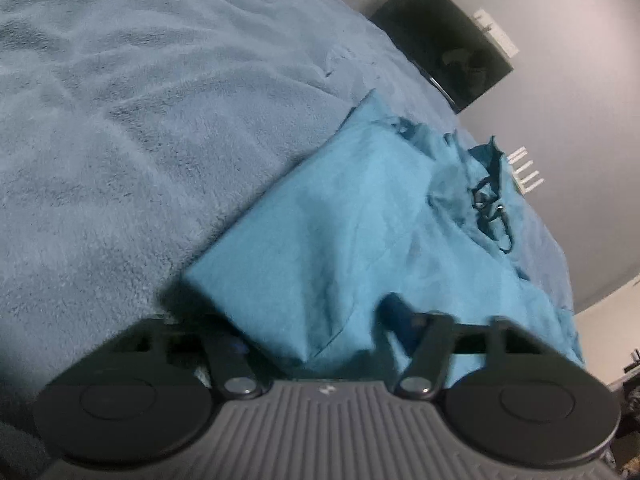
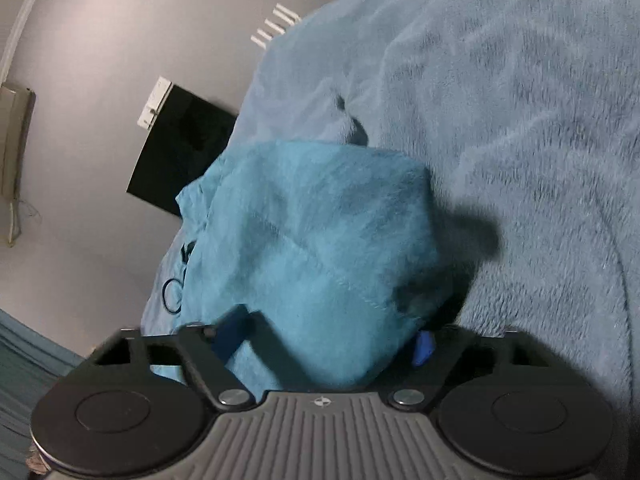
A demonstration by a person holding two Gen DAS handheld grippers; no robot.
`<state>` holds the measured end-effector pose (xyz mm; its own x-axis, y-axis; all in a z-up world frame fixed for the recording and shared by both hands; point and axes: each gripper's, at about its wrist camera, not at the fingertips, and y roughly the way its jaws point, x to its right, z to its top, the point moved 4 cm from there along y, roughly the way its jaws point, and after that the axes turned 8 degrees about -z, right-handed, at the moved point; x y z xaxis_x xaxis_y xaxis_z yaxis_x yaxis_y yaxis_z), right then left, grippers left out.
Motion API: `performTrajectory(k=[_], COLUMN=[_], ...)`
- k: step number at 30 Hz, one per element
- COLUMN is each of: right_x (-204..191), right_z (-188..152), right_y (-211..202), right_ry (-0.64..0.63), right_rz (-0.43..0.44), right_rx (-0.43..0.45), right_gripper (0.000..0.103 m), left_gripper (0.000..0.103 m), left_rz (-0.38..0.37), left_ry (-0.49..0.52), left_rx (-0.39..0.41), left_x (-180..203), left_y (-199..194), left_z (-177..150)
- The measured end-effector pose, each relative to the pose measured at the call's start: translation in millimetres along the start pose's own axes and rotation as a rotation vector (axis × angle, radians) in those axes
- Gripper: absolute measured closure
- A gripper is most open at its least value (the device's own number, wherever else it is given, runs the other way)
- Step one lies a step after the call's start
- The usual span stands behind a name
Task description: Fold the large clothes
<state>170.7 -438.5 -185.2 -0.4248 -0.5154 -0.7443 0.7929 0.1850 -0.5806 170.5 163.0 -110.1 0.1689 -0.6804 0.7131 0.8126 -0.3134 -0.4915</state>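
A fluffy pale-blue blanket point(image 1: 140, 120) covers the bed, with grey walls point(image 1: 580, 80) and a black panel point(image 1: 444, 40) beyond. The folded teal garment point(image 1: 360, 220) lies near the bed's far edge. Wide bare blanket spreads alongside. The left gripper point(image 1: 316, 328) and right gripper point(image 2: 324, 332) straddle its near corners; whether either pinches cannot be told.

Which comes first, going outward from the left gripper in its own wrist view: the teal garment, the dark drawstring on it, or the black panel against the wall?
1. Teal garment: its near edge lies between the left gripper's fingers.
2. Dark drawstring: further out, on the garment's far right.
3. Black panel: farthest, past the grey-blue blanket, upper right.
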Motion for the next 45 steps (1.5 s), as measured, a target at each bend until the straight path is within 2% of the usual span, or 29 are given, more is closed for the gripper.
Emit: performTrajectory(k=[1,3,4,6,11,23,25,27,28,29,30,32,34,35,38,40,42,45], right_x=[-2,-9,-14,-27,-49,-35,-30,-26,-25,-26,-28,-32,-33,-36,-49,-63,-85,-121], right_z=[0,3,4,3,-5,-28,-28,-27,-27,-27,-27,-26,-22,-18,-4,2,9,2], right_y=[-2,-10,-16,-31,-77,-173,-172,-165,-163,-161,-161,-167,-172,-176,-196,-208,-199,-167], right_ry=[-0.019,-0.049,-0.062,-0.112,-0.204,-0.198,-0.195,-0.191,-0.194,-0.199,-0.207,-0.228,-0.233,-0.239,-0.287,-0.354,-0.464,-0.632], right_rz=[-0.007,0.002,0.014,0.029,0.024,0.004,-0.026,-0.078,-0.095,-0.107,-0.114,-0.133,-0.158,-0.177,-0.241,-0.231,-0.204,-0.148], right_rx=[0.019,0.062,0.076,0.100,0.098,0.012,-0.018,-0.040,-0.044,-0.044,-0.039,-0.010,0.021,0.064,0.229,0.335,0.348,0.274], right_gripper=[0.061,0.073,0.078,0.081,0.084,0.083,0.079,0.071,0.067,0.063,0.053,0.048,0.044,0.042,0.023,0.017,0.016,0.017], left_gripper=[0.067,0.079,0.081,0.088,0.090,0.087,0.077,0.043,0.033,0.018,0.013,0.013,0.013,0.013,0.013,0.013,0.013,0.013], left_rz=[-0.011,-0.019,-0.026,-0.034,-0.022,0.051,0.097,0.189,0.240,0.296,0.327,0.295,0.240,0.233,0.203,0.153,0.109,0.078], left_ry=[0.000,0.012,0.021,0.052,0.098,0.141,0.139,0.123,0.114,0.107,0.098,0.074,0.089,0.112,0.185,0.223,0.275,0.378], left_rx=[0.008,0.019,0.024,0.030,0.021,-0.028,-0.031,0.003,0.043,0.108,0.171,0.217,0.195,0.181,0.151,0.124,0.090,0.052], left_x=[2,11,15,26,38,45,43,38,37,35,34,34,39,44,62,77,98,129], left_y=[-3,-10,-17,-30,-66,-151,-152,-154,-159,-166,-174,-181,-177,-173,-163,-155,-142,-118], left_z=[2,6,8,11,16,-10,-14,-13,-11,-8,-6,-2,-2,-3,-8,-13,-17,-28])
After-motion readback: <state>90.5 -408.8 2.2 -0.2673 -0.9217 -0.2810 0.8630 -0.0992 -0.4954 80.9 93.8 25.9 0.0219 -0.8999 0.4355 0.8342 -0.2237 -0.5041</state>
